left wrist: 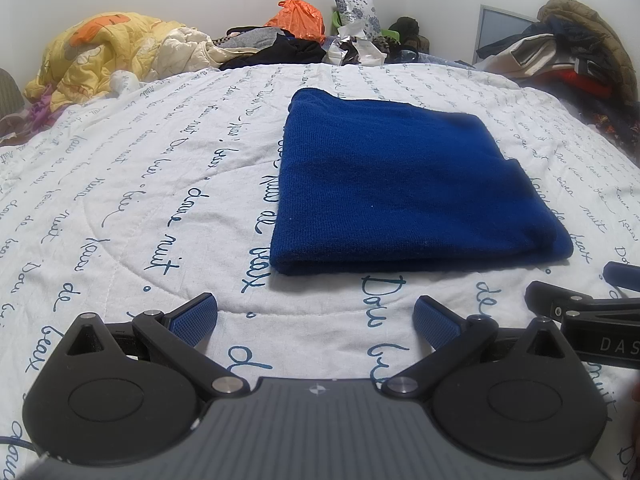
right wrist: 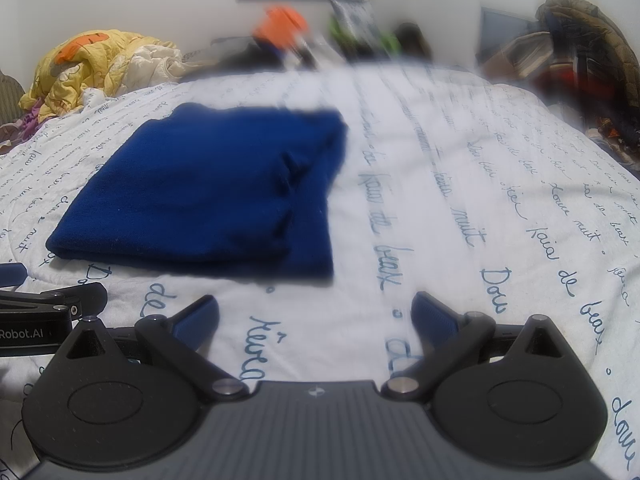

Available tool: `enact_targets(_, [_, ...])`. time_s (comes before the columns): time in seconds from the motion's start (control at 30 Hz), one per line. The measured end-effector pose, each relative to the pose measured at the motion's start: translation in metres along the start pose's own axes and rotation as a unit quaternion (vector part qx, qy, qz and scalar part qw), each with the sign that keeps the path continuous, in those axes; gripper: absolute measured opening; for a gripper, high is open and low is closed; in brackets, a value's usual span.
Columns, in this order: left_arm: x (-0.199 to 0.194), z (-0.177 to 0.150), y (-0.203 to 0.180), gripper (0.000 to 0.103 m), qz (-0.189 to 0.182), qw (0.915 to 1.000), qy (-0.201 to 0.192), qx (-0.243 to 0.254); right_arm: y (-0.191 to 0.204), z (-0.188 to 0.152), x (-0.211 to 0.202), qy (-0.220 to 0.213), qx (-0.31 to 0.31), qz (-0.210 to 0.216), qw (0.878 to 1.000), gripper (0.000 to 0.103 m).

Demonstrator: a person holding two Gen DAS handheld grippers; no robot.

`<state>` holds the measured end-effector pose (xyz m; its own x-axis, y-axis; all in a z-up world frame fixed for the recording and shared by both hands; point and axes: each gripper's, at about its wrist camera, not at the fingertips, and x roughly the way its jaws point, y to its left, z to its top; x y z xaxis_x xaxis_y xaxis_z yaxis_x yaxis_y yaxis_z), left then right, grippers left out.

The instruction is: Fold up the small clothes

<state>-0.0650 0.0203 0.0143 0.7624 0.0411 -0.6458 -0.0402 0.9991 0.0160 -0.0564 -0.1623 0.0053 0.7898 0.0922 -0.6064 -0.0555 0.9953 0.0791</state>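
Observation:
A dark blue knitted garment point(left wrist: 404, 188) lies folded into a neat rectangle on the white bedspread with blue script point(left wrist: 140, 184). It also shows in the right wrist view point(right wrist: 208, 192), left of centre and blurred. My left gripper point(left wrist: 316, 316) is open and empty, just in front of the garment's near edge. My right gripper point(right wrist: 316, 316) is open and empty, in front of and to the right of the garment. Part of the right gripper point(left wrist: 580, 312) shows at the right edge of the left wrist view.
A yellow and orange quilt point(left wrist: 108, 52) is bunched at the far left of the bed. Dark clothes point(left wrist: 276, 48), an orange bag point(left wrist: 296, 16) and a patterned pillow point(left wrist: 356, 12) lie along the far edge. A pile of coats point(left wrist: 572, 48) stands at the far right.

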Motion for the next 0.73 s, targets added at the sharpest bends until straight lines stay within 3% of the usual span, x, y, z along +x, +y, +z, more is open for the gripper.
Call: enact_targets(0.73, [-0.0011, -0.0029, 0.0011, 0.103, -0.002, 1.0, -0.001, 0.004, 0.0001, 0.0, 0.0002, 0.0, 0.0, 0.0, 1.0, 0.103])
